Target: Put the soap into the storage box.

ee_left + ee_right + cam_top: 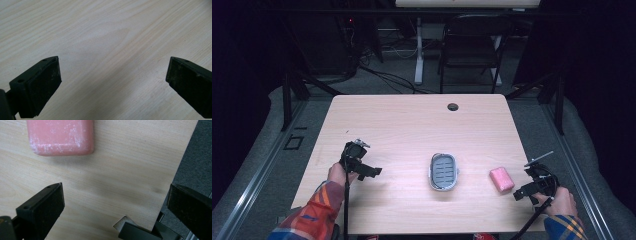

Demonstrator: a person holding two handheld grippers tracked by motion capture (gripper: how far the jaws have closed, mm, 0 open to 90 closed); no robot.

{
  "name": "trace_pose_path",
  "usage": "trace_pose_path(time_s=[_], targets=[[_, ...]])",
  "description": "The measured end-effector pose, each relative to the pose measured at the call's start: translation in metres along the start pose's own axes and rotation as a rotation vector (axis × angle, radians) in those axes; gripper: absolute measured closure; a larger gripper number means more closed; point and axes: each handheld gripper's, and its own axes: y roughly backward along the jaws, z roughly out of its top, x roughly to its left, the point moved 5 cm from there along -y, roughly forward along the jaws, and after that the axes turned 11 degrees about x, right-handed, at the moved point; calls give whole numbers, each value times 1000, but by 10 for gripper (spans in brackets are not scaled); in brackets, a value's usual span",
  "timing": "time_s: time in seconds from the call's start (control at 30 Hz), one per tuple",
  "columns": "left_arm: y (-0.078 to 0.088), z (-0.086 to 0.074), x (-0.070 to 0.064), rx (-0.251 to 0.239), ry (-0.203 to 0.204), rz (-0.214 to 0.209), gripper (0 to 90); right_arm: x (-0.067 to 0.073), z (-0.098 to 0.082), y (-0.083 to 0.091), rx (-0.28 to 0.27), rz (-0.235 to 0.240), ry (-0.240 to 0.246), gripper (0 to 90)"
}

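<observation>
While both the left gripper [375, 171] and right gripper [518, 194] are held wide apart and empty, the pink rectangular soap bar [501, 179], right of the grey slotted plastic soap dish [443, 171], could be knocked tableward-off if approached skewed.

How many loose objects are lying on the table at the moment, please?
2: a grey soap dish near the middle of the table, and a pink soap bar to its right, close to the right gripper. Nothing appears hidden.
</observation>
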Motion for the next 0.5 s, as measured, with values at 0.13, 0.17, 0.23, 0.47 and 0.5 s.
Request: trace_pose_path(time_s=[0.13, 0.17, 0.23, 0.47, 0.5], targets=[[0, 1, -1, 5, -10, 1, 0, 2, -2, -5, 18, 3, -5, 0], [-1, 1, -1, 4, -10, 4, 0, 1, -2, -4, 45, -11, 10, 0], [0, 1, -2, 6, -13, 1, 0, 2, -3, -3, 57, -17, 14, 0], [-1, 1, -1, 4, -12, 4, 0, 5, -1, 0, 50, -14, 19, 0], [-1, 1, -1, 5, -13, 3, 0, 5, -1, 1, 48, -16, 21, 0]])
